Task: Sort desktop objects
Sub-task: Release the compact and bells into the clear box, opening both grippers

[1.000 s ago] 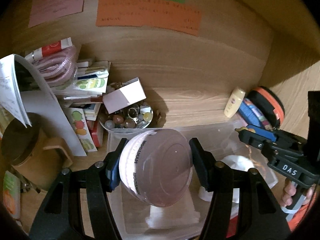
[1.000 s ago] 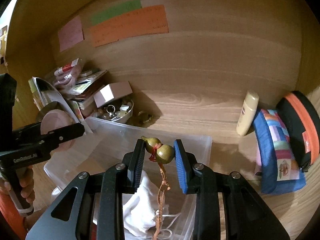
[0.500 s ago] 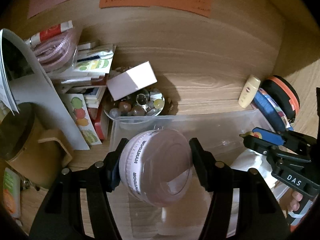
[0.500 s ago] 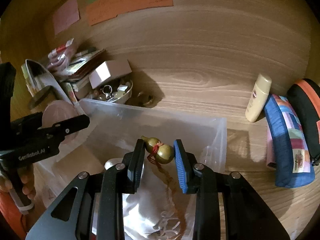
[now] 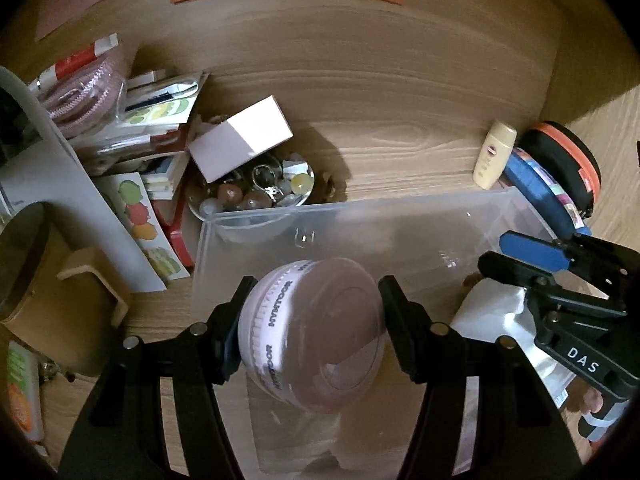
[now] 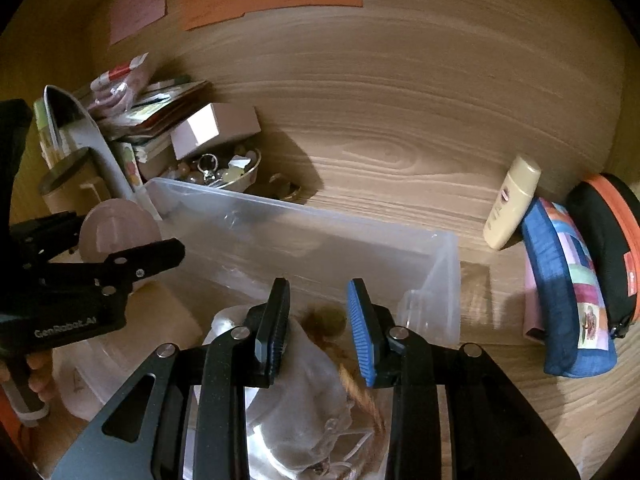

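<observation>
My left gripper (image 5: 312,320) is shut on a round pink lidded jar (image 5: 316,332) and holds it over the left end of a clear plastic bin (image 5: 360,216). My right gripper (image 6: 318,320) is open over the bin's right end (image 6: 440,280). A brass gourd charm (image 6: 328,322) with a brown tassel sits blurred below the jaws, free of them, over a white cloth pouch (image 6: 304,392) in the bin. The right gripper also shows in the left wrist view (image 5: 532,256), and the left gripper and jar in the right wrist view (image 6: 116,232).
A dish of beads and rings (image 5: 256,192) with a white box (image 5: 240,140) on it stands behind the bin. Books and packets (image 5: 132,120) pile at the left beside a wooden mug (image 5: 40,280). A cream bottle (image 5: 494,152) and pouches (image 6: 568,288) lie right.
My right gripper has opened and the gourd charm has dropped from it toward the pouch in the bin. Both grippers have lowered over the bin. The left still holds the jar.
</observation>
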Demonstrator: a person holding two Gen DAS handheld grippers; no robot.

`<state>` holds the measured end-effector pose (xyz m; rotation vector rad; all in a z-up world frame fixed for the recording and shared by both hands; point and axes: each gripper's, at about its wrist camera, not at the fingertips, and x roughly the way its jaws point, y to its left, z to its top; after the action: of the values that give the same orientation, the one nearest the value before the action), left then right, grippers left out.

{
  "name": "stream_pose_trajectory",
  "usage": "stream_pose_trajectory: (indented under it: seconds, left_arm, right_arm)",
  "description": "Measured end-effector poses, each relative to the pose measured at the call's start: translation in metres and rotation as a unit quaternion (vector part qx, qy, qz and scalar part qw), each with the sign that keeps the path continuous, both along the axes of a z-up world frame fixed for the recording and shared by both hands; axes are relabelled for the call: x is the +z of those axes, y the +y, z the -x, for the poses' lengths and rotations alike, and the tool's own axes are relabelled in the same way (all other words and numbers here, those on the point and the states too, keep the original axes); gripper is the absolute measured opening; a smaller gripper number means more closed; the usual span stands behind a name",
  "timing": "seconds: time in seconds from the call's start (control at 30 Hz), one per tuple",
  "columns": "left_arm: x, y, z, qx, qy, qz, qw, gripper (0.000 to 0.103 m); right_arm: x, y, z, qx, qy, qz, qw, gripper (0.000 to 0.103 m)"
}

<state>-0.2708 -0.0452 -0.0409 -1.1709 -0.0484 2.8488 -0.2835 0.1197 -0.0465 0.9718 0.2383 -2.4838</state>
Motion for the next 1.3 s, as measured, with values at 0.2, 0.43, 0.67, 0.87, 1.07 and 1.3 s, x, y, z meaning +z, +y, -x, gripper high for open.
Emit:
stream_pose_trajectory:
  seconds: [0.2, 0.43, 0.67, 0.87, 1.07, 1.3]
  left_arm:
    - [0.001, -0.003, -0.001, 0.000, 0.003, -0.006, 1.0000, 0.061]
    - [0.003, 0.000, -0.004, 0.014, 0.016, 0.006, 0.9998, 0.067]
    - [0.008, 0.000, -0.006, 0.018, 0.023, 0.014, 0.9995, 0.074]
    - [0.022, -0.004, -0.015, 0.029, 0.039, 0.004, 0.9988, 0.082]
    - [0.042, -0.006, -0.033, 0.043, 0.066, 0.012, 0.9968, 0.092]
    - [0.070, -0.016, -0.063, 0.057, 0.097, 0.002, 0.9937, 0.098]
  right_arm:
    - [0.000, 0.000, 0.001, 0.000, 0.004, -0.004, 1.000, 0.032]
    - [0.004, 0.000, -0.005, -0.005, 0.026, -0.015, 1.000, 0.049]
    - [0.008, -0.006, -0.014, 0.008, 0.042, -0.017, 0.999, 0.051]
    - [0.017, -0.002, -0.019, 0.023, 0.044, 0.009, 0.999, 0.067]
    - [0.031, 0.004, -0.025, 0.022, 0.053, 0.019, 0.998, 0.076]
    - [0.074, 0.019, -0.063, 0.006, 0.119, 0.044, 0.992, 0.088]
